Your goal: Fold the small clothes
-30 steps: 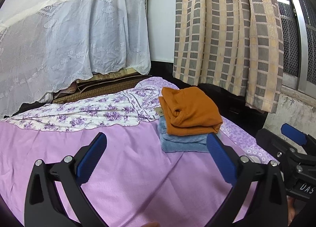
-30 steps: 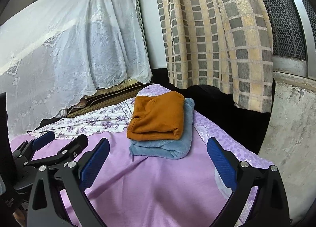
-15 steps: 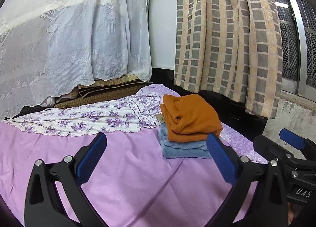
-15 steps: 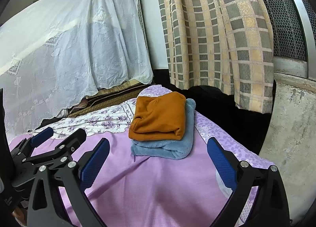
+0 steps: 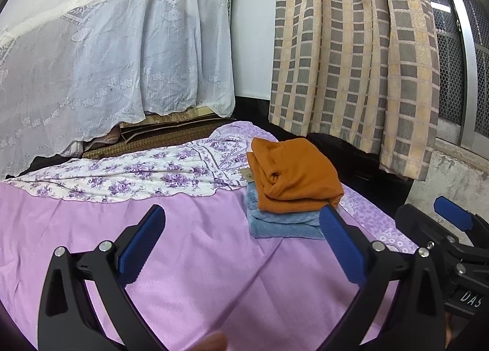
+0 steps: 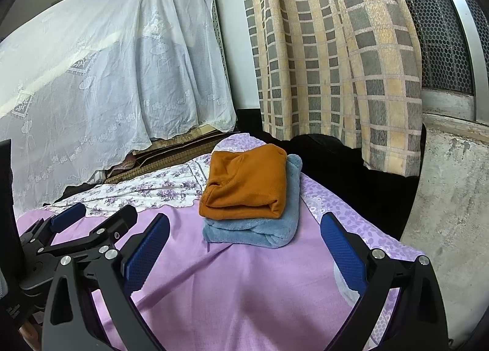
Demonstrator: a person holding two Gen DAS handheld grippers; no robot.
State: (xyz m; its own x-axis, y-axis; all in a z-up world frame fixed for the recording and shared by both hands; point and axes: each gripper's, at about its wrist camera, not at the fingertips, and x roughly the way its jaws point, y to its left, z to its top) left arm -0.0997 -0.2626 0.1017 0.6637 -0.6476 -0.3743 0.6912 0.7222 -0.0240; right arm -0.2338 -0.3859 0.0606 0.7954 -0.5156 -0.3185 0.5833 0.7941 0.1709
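Note:
A folded orange garment (image 5: 293,176) (image 6: 247,186) lies on top of a folded light-blue garment (image 5: 281,224) (image 6: 259,228), stacked at the far right of the pink sheet (image 5: 198,259) (image 6: 244,290). A white cloth with purple flowers (image 5: 128,173) (image 6: 146,189) lies spread flat behind, to the left of the stack. My left gripper (image 5: 241,247) is open above the pink sheet, short of the stack, holding nothing. My right gripper (image 6: 244,247) is open too, just in front of the stack, empty. Each gripper shows at the edge of the other's view.
A checked curtain (image 5: 351,54) (image 6: 330,54) hangs behind the stack, and a white lace cloth (image 5: 107,45) (image 6: 122,75) drapes over furniture at the back left. A concrete ledge (image 6: 449,213) and a mesh window stand to the right. The bed drops into a dark gap past the stack.
Both grippers have drawn back and risen slightly, so the stack sits a little farther away. Both stay open and nothing on the bed has moved.

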